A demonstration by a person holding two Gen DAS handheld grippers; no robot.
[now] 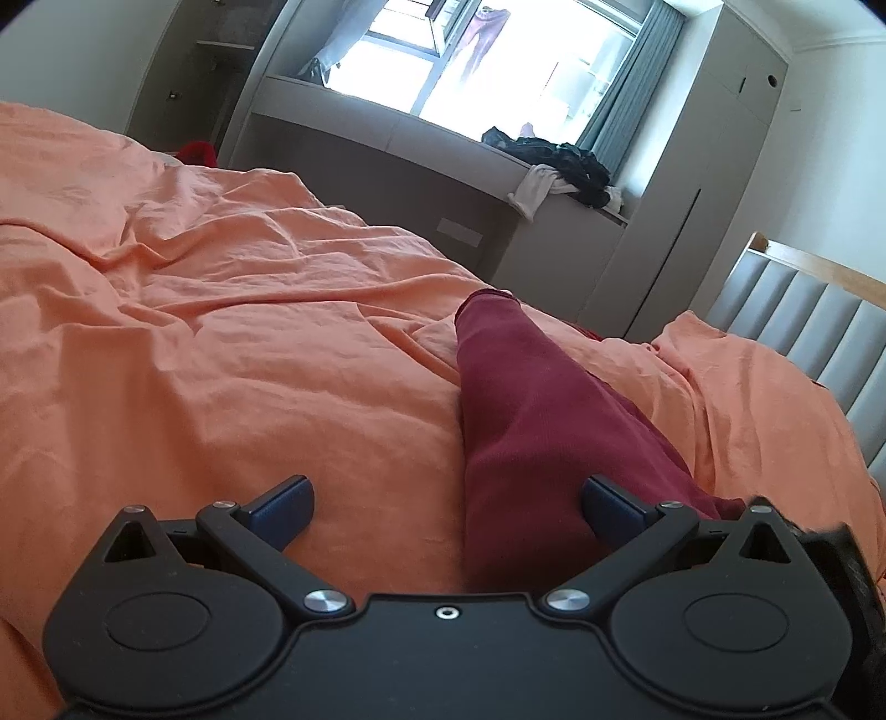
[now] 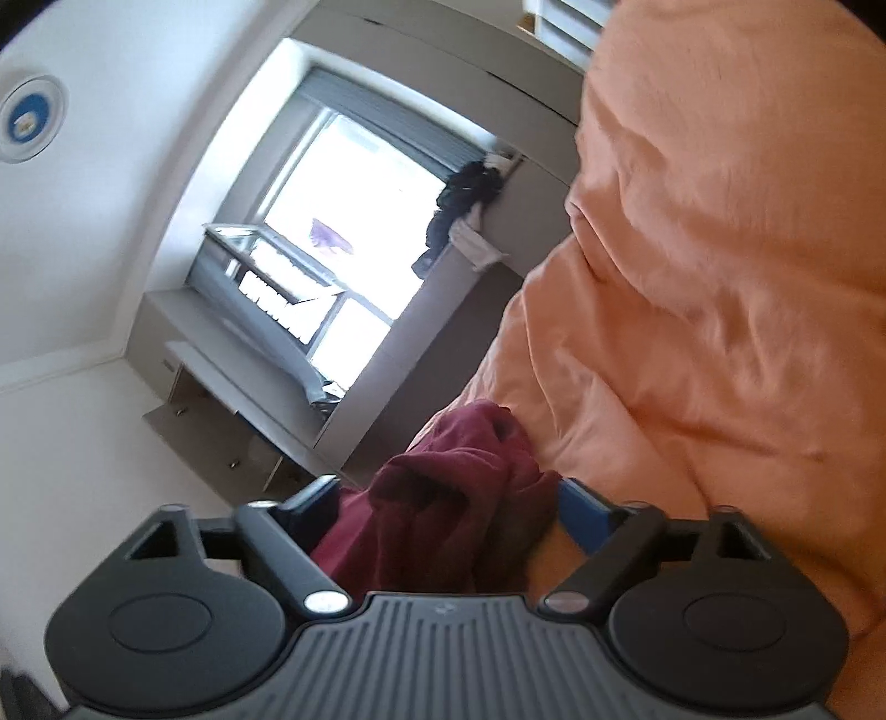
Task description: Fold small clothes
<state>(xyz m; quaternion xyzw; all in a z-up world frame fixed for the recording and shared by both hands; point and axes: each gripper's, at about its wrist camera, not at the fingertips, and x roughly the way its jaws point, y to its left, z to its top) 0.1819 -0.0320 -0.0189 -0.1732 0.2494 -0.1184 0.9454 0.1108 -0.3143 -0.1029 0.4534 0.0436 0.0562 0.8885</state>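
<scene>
You've barely started: the dark red knit garment lies unfolded on the orange bedsheet, left gripper spread wide, right gripper bunching its end.

one dark red garment is lying on one orange bedsheet, and two grippers are showing, the left gripper and the right gripper, each carrying two blue-padded fingers. one window is letting light in, one heap of dark clothes is sitting on its ledge, and one purple garment is hanging outside.
</scene>
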